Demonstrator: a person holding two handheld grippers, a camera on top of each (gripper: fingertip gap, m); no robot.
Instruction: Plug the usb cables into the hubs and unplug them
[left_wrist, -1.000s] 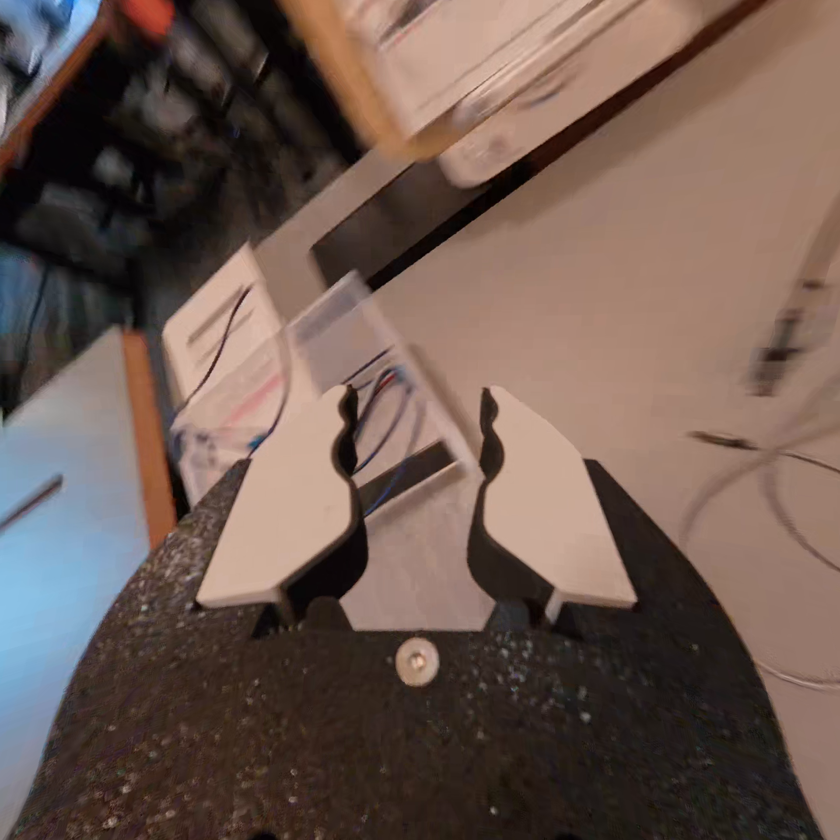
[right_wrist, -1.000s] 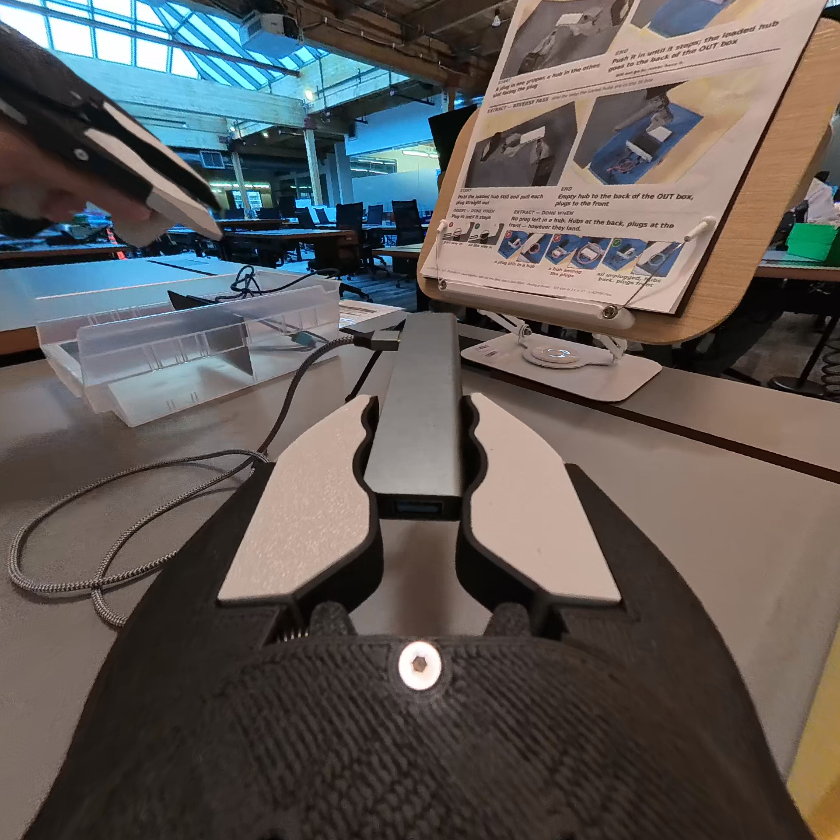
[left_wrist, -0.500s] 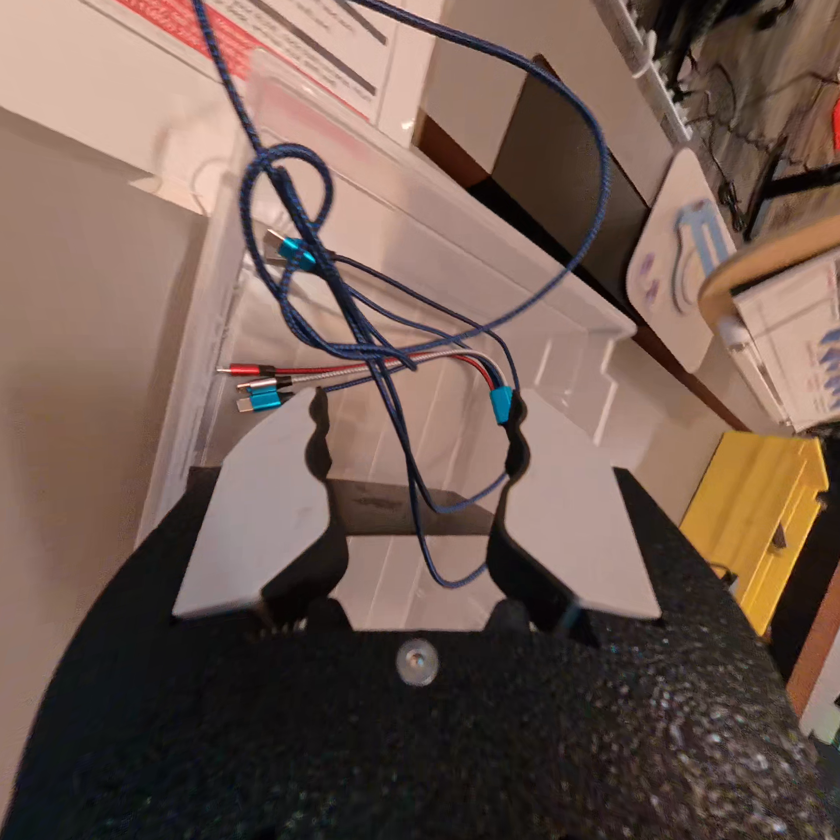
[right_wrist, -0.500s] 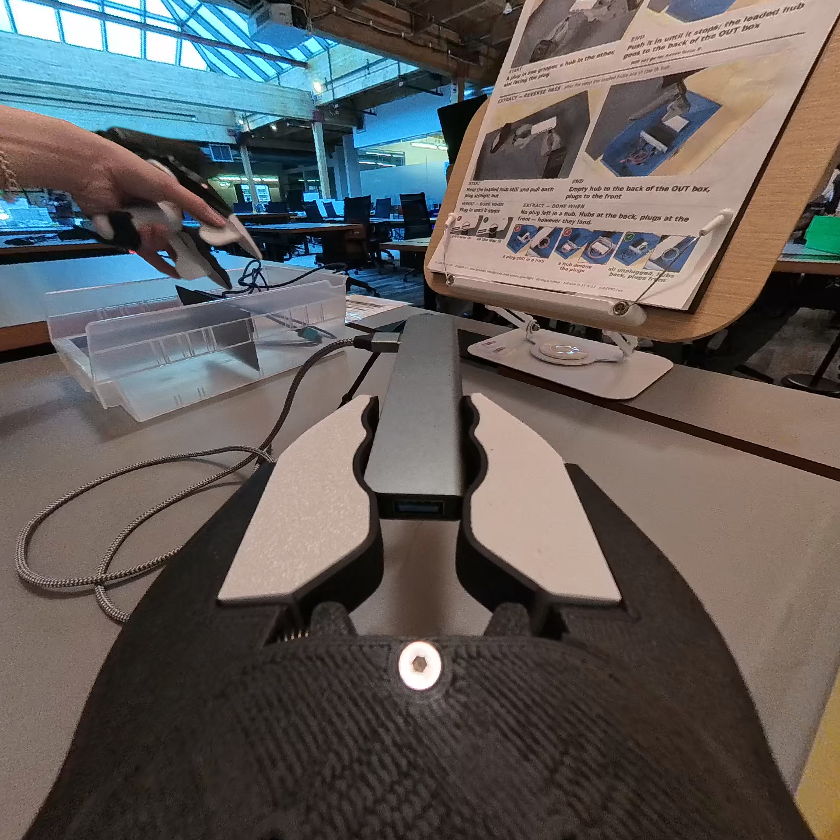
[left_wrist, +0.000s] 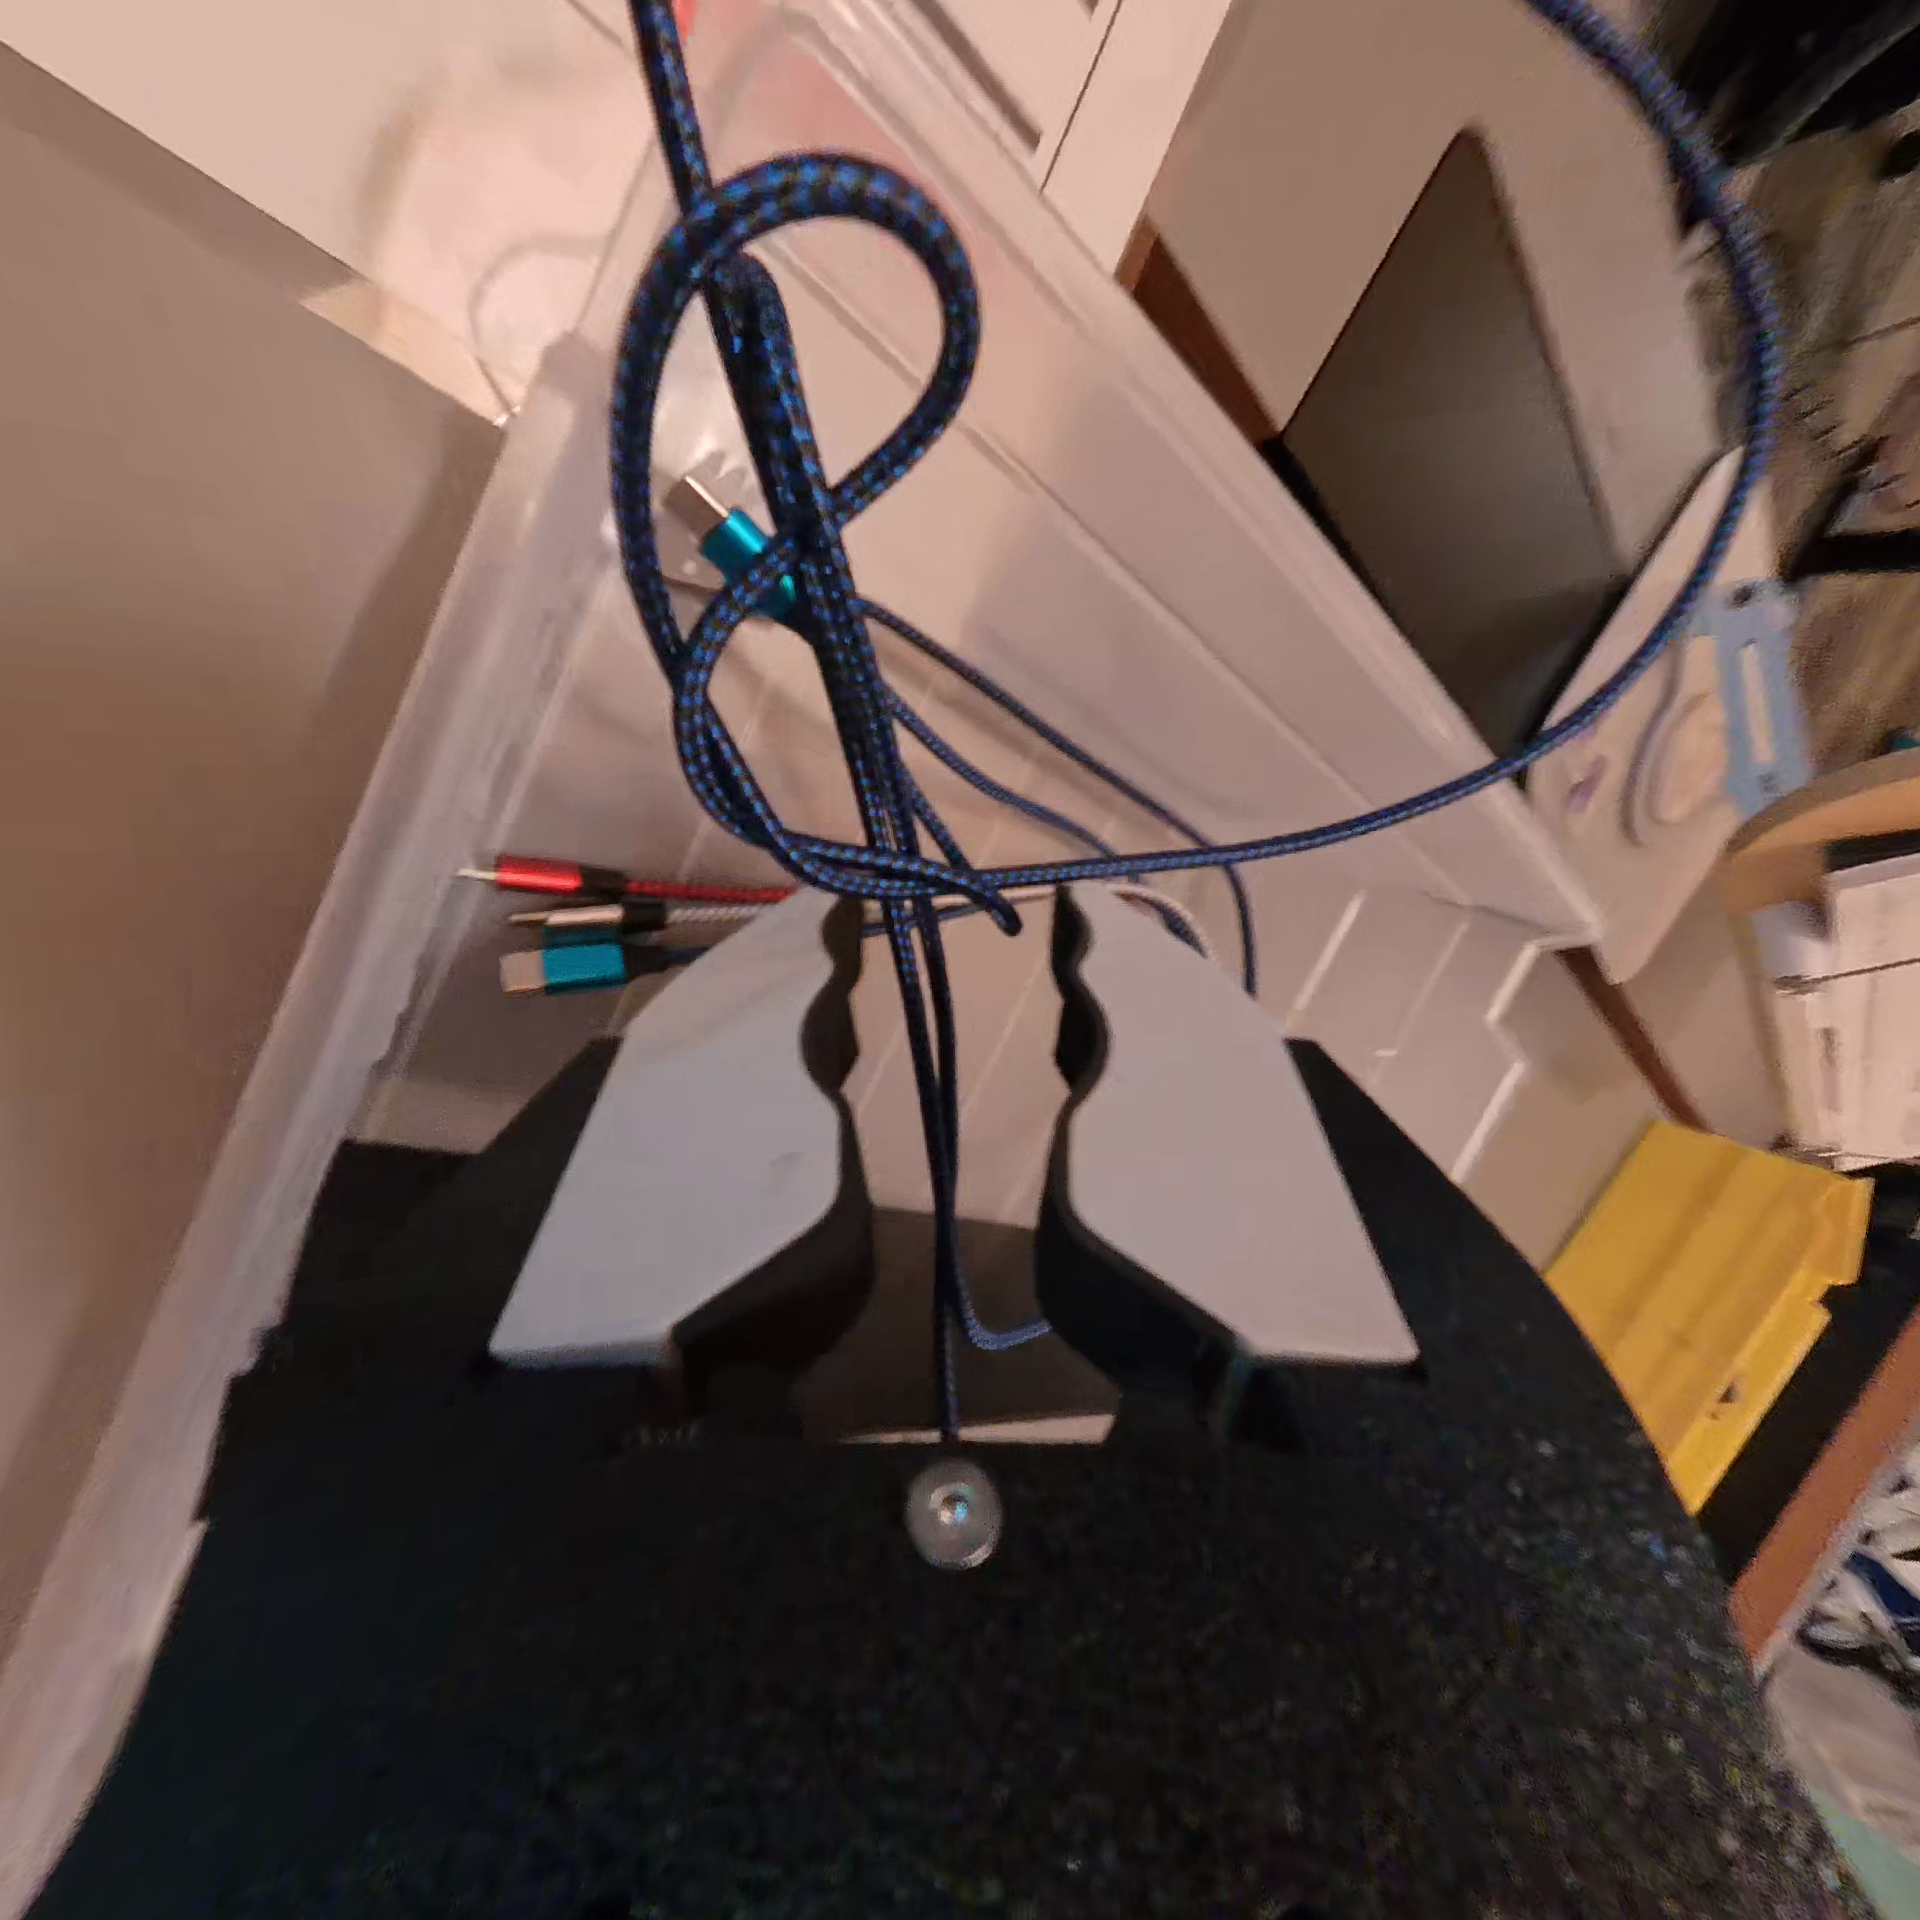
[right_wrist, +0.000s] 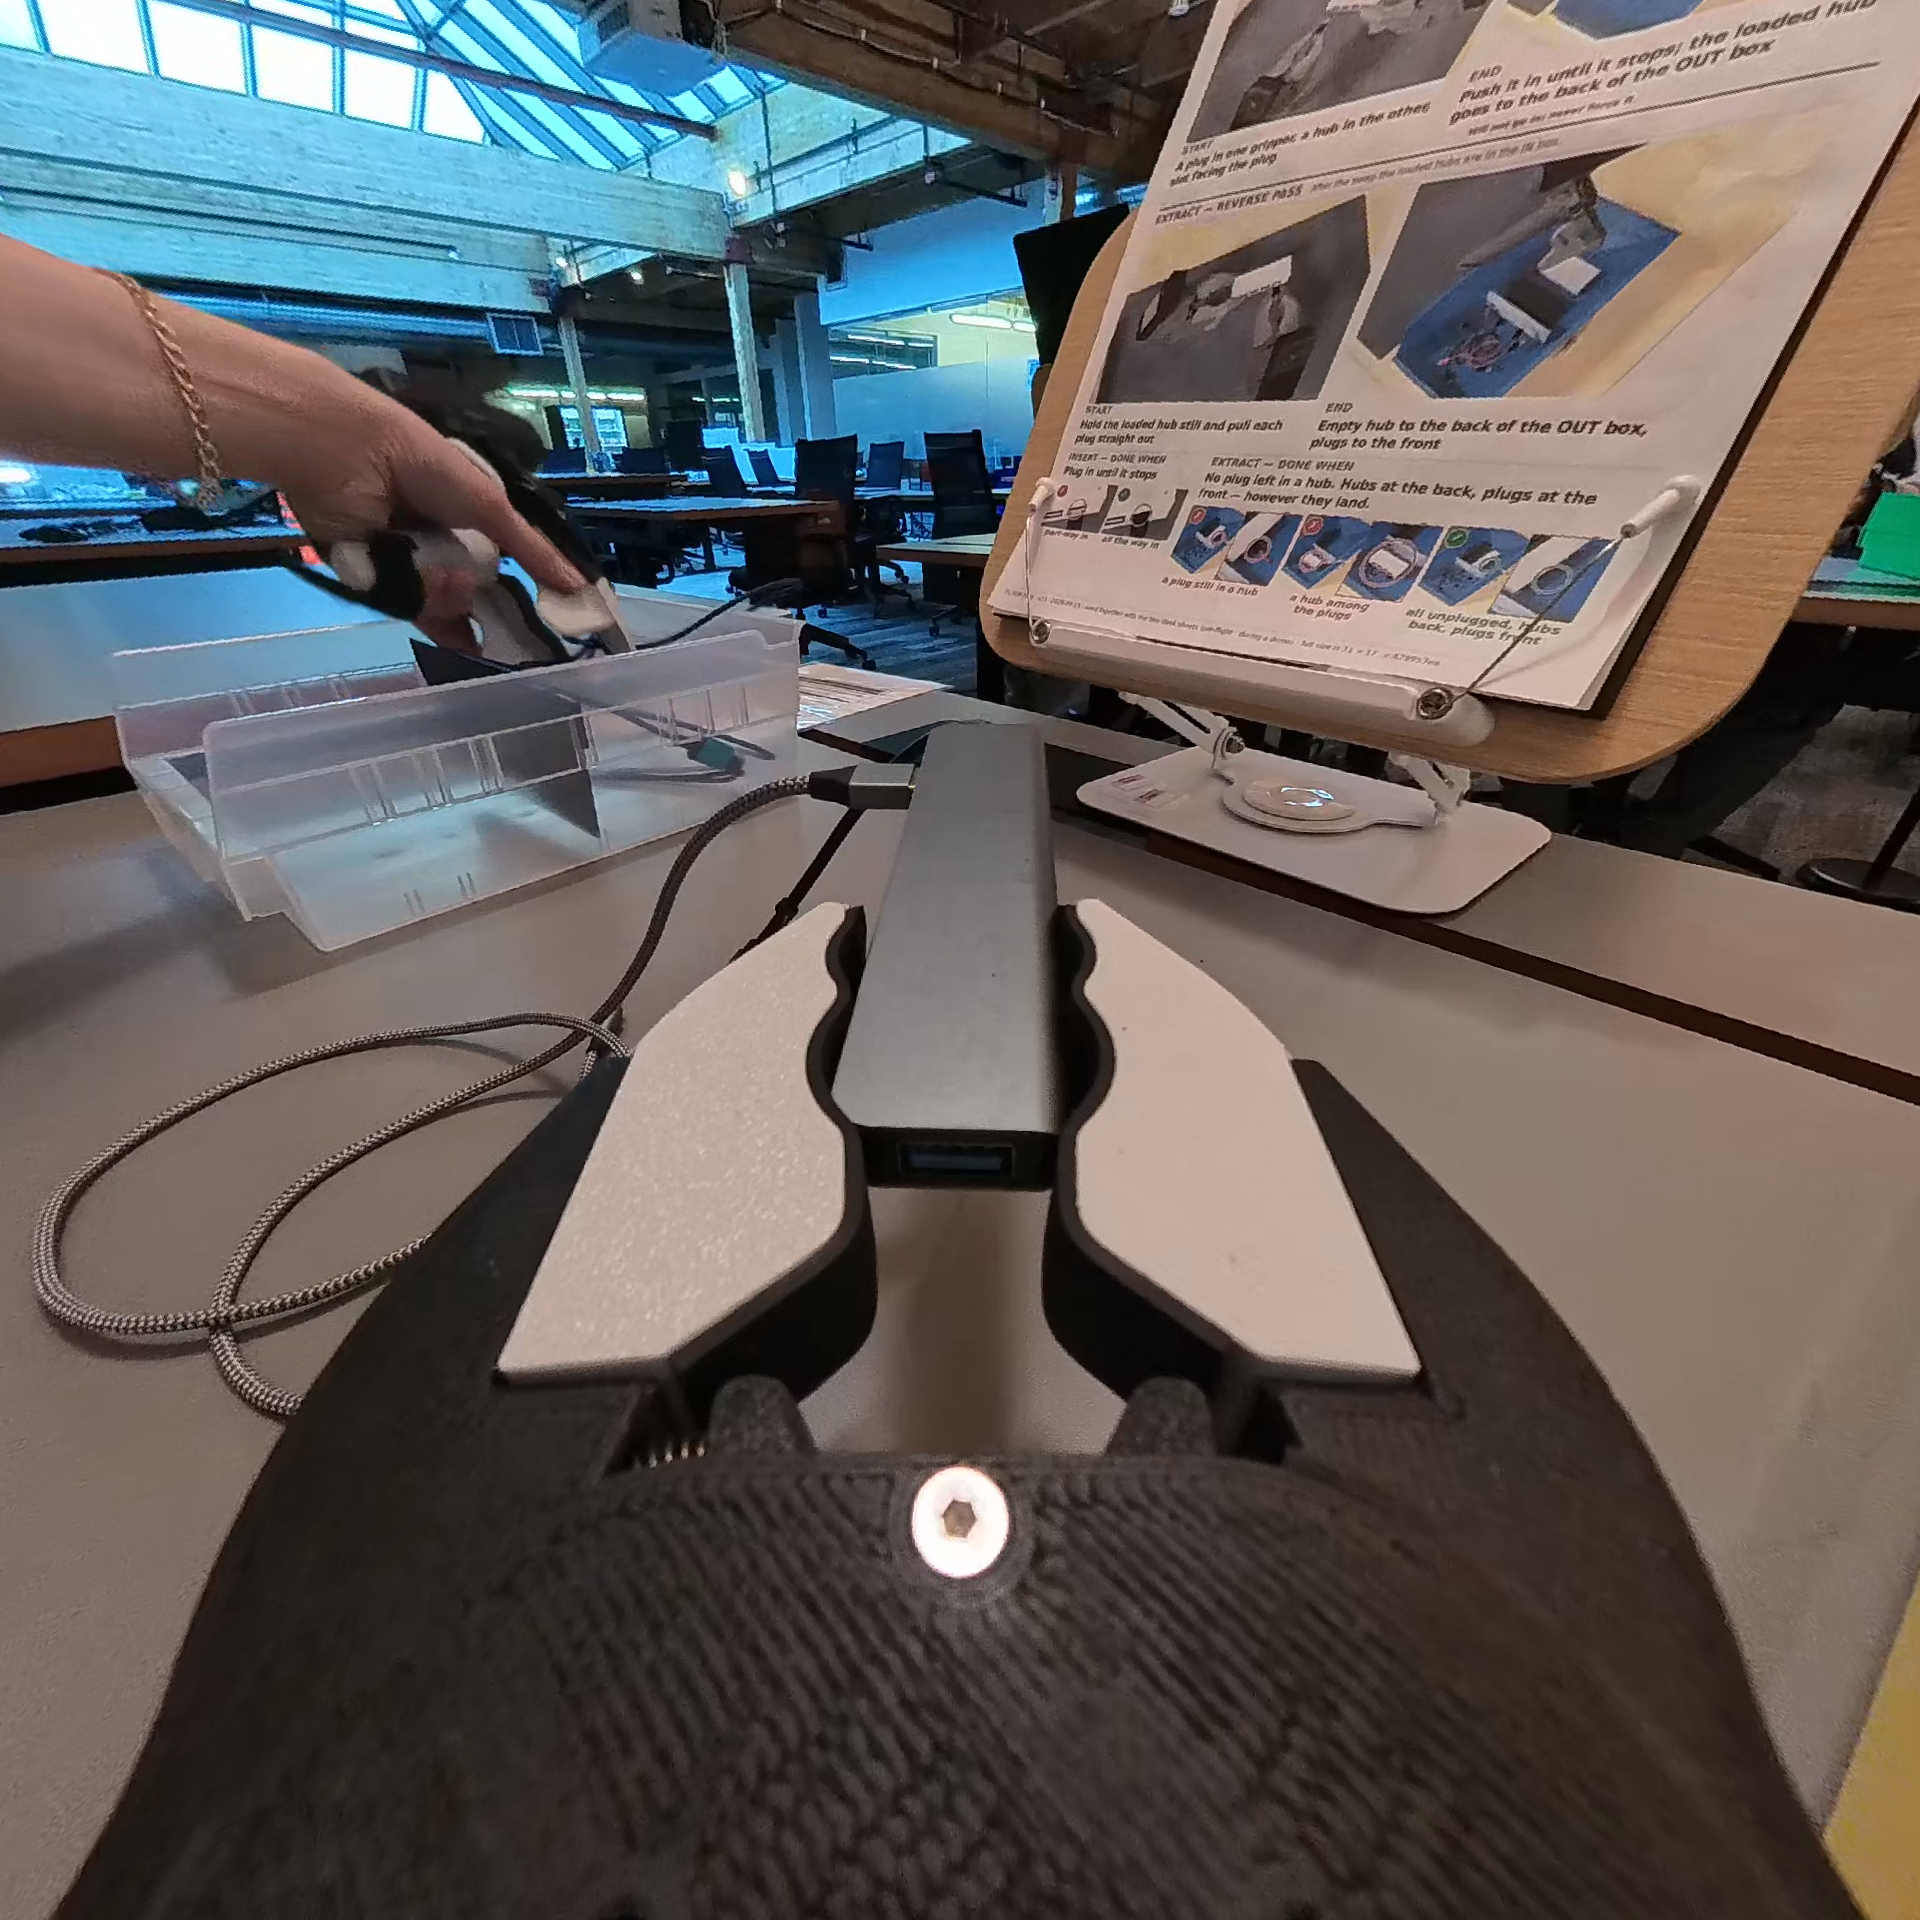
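My right gripper (right_wrist: 956, 1023) is clamped on the grey metal hub (right_wrist: 961, 935), a long flat bar held above the table (right_wrist: 1558, 1143) and pointing away from me; a grey braided cable (right_wrist: 343, 1132) is plugged in its far left side; my left gripper (left_wrist: 951, 997) has its fingers apart over the clear plastic bin (left_wrist: 1195, 644), with blue braided cable (left_wrist: 821, 644) strands hanging between them, not pinched; red and teal plugs (left_wrist: 566, 930) lie just beside.

The blue braided cable (left_wrist: 821, 582) ran off the left wrist view's top edge and passed behind the gripper body below, the tray's (left_wrist: 1195, 644) far surroundings were blurred, and the hub's (right_wrist: 961, 935) far end was hidden.
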